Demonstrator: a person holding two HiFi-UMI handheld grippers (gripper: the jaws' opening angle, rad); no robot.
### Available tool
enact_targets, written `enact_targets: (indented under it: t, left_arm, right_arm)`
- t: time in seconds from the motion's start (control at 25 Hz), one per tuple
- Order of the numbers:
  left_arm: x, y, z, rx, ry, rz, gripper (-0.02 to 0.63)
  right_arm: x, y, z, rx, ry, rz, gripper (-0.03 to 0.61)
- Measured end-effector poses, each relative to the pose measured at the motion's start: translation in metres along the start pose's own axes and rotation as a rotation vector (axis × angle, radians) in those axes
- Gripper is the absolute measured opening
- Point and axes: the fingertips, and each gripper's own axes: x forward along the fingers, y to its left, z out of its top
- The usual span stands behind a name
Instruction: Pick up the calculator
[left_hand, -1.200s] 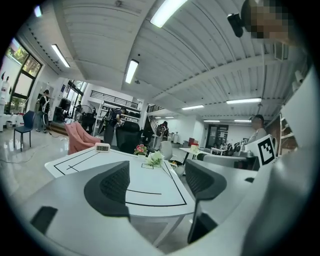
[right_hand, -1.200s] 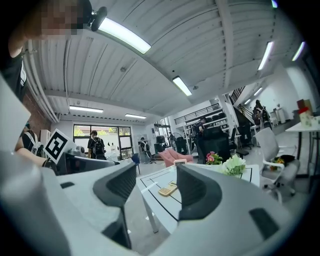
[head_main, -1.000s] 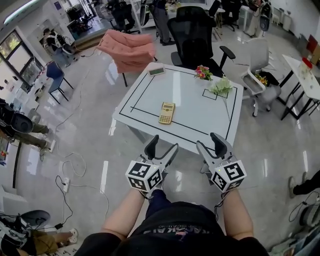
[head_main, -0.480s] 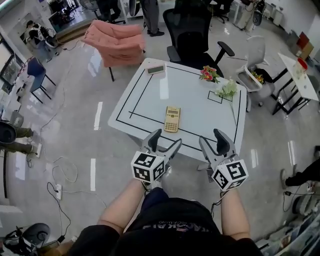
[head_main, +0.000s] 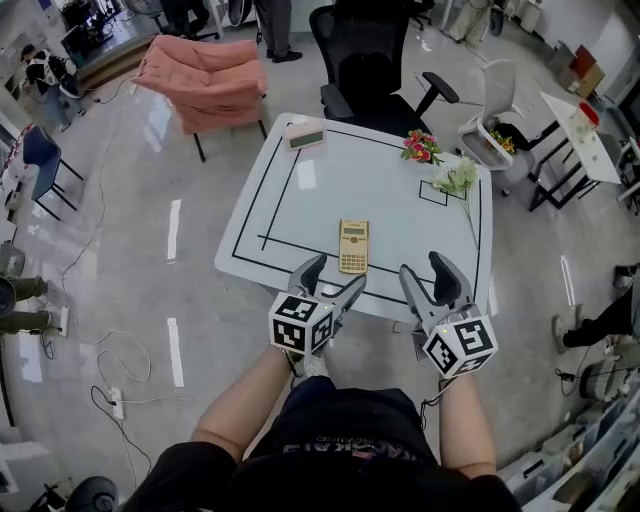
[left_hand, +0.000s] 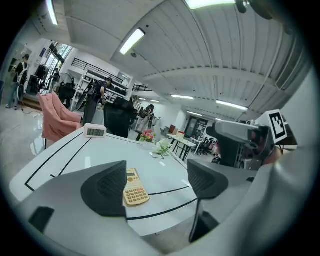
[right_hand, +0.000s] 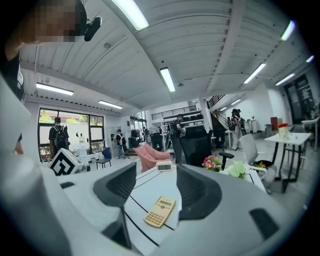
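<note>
Head view, looking steeply down: a square white table w/ a black line border (head_main: 390, 205) stands on a glossy grey floor. A flat cream-yellow pocket calculator (head_main: 353, 246) lies face up near the table's near edge, about mid-width, w/ its screen end far and its near end at the black line.

Both tools sit at the near edge, side by side. The left gripper (head_main: 333, 275), grey w/ a black-and-white marker cube, points at the calculator from just near-left of it. Its jaws stand wide apart and hold nothing; in its own view the calculator lies on the table beyond them, beside the left jaw, untouched. The right gripper (head_main: 425, 268), same build, is near-right of the calculator. Its jaws are also wide apart and empty, w/ the calculator seen btwn them further off.

Far left edge: small white digital clock (head_main: 305, 137). Far right: pink-red flower bunch (head_main: 421, 147) and white-green flower bunch (head_main: 457, 177). Beyond the table: black mesh office chair (head_main: 368, 70), and left of it a pink armchair (head_main: 205, 82).
</note>
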Motion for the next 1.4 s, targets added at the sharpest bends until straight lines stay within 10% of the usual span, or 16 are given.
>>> enact_targets:
  t: [0.56, 1.4]
  left_arm:
    - [0.060, 0.019, -0.045, 0.000, 0.205, -0.004, 0.396]
    - [0.137, 0.071, -0.109, -0.043, 0.388, 0.385, 0.414]
  right_arm:
    - [0.042, -0.025, 0.000, 0.019, 0.025, -0.021, 0.237]
    - [0.108, -0.085, -0.032, 0.061, 0.130, 0.217, 0.236]
